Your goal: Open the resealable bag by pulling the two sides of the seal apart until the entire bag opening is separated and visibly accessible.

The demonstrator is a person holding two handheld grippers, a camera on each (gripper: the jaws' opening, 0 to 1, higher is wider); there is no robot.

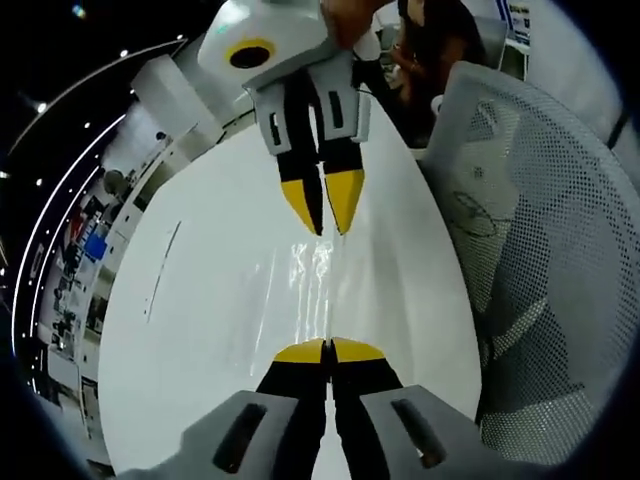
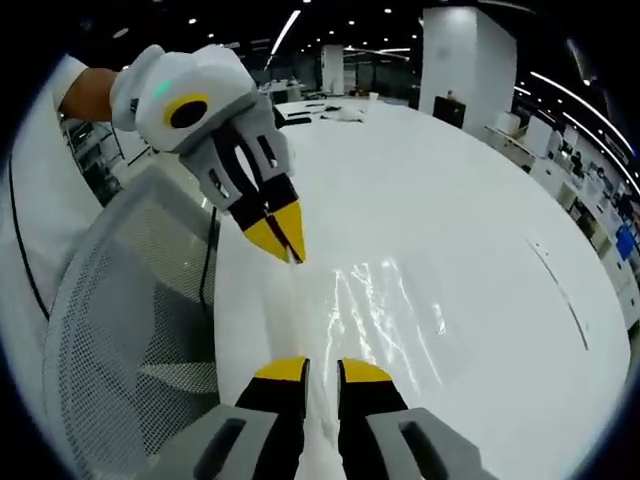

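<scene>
A clear resealable bag (image 1: 322,285) hangs stretched between my two grippers above the white table (image 1: 200,330); it shows mostly as glints. In the left gripper view my left gripper (image 1: 328,350) is shut on the bag's near edge, yellow tips touching. Facing it from above, my right gripper (image 1: 328,222) pinches the far edge. In the right gripper view the bag (image 2: 385,295) runs from my right gripper (image 2: 322,372), whose jaws stand a narrow gap apart with film between them, to my left gripper (image 2: 287,245). The seal line is too faint to make out.
A white mesh chair (image 1: 545,250) (image 2: 120,330) stands close beside the table's edge. The table (image 2: 480,180) stretches far back, with a thin dark line (image 2: 558,280) on its top. A person's hand (image 2: 88,92) holds the left gripper.
</scene>
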